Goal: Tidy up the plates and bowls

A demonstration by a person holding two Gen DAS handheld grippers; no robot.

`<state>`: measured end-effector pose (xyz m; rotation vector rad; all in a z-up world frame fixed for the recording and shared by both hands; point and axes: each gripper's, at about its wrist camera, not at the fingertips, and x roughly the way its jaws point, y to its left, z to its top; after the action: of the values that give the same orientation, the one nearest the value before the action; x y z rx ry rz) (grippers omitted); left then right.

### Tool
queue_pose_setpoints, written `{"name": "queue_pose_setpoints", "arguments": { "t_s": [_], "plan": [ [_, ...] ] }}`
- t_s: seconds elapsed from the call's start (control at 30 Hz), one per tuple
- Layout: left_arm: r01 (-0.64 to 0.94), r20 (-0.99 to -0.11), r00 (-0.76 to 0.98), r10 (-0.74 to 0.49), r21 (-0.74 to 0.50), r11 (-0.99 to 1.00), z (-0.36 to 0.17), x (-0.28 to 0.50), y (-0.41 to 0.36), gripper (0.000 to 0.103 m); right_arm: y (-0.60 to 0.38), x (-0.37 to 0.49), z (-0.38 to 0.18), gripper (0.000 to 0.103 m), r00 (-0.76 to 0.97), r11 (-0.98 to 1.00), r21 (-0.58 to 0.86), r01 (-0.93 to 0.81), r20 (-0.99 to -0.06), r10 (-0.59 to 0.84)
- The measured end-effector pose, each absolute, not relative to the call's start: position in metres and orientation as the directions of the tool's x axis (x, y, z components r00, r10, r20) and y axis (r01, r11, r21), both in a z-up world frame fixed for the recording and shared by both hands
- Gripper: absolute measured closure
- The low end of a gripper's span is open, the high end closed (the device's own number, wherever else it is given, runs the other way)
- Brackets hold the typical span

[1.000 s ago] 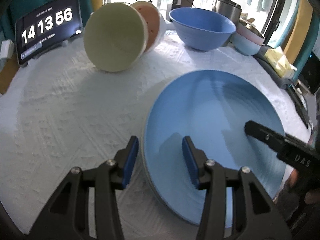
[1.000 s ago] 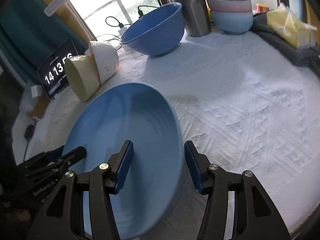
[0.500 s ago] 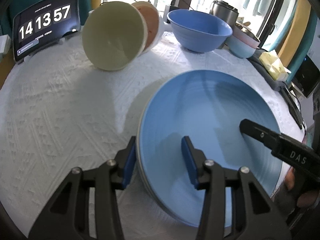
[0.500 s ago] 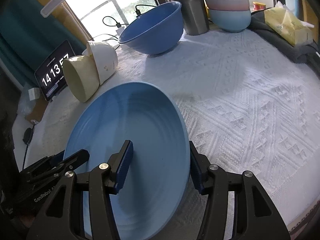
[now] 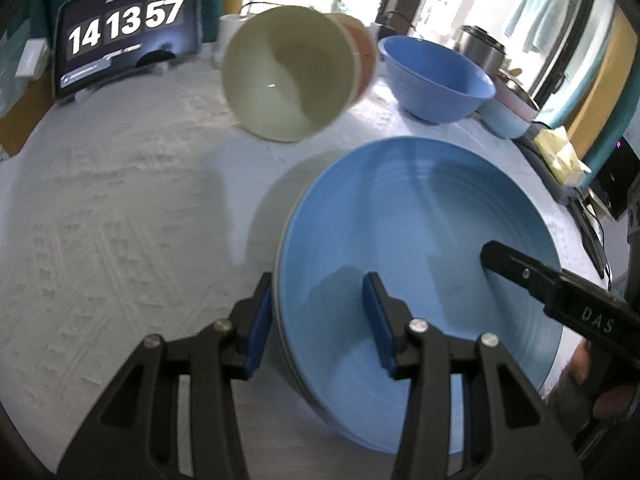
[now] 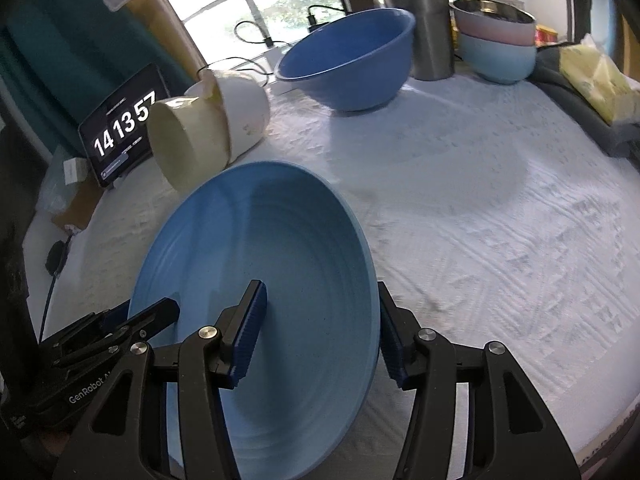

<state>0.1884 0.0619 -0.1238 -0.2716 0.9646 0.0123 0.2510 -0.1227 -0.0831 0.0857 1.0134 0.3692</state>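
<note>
A large blue plate (image 5: 420, 240) is held tilted above the white tablecloth by both grippers. My left gripper (image 5: 318, 320) straddles its left rim, one pad under, one on top, shut on the rim. My right gripper (image 6: 320, 332) straddles the opposite rim (image 6: 372, 312) the same way. The plate also shows in the right wrist view (image 6: 260, 280). A cream bowl (image 5: 288, 76) lies on its side nested in a pink-lined bowl (image 5: 366, 56). A big blue bowl (image 5: 436, 76) stands upright behind.
A tablet clock (image 5: 124, 28) stands at the back left. A steel canister (image 6: 416, 20), stacked pink and light-blue bowls (image 6: 496, 44), a yellow packet (image 6: 592, 76) and dark cloth sit at the back right. The white tablecloth (image 6: 500, 220) covers the table.
Both grippers have closed in on the plate's rims and lifted it; it now hangs tilted higher above the cloth. The camera views have shifted slightly toward the bowls.
</note>
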Motion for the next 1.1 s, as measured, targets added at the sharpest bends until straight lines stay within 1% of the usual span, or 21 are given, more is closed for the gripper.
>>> {"name": "queue_pose_setpoints", "arguments": {
  "t_s": [0.57, 1.1],
  "plan": [
    [-0.254, -0.809, 0.587, -0.036, -0.227, 0.94, -0.124, 0.175, 0.134, 0.058, -0.05, 0.258, -0.089, 0.047, 0.415, 0.898, 0.245, -0.365, -0.821, 0.393],
    [-0.332, -0.817, 0.575, 0.04, -0.188, 0.924, -0.129, 0.18, 0.173, 0.058, -0.001, 0.284, -0.102, 0.047, 0.364, 0.864, 0.272, -0.425, -0.822, 0.438]
  ]
}}
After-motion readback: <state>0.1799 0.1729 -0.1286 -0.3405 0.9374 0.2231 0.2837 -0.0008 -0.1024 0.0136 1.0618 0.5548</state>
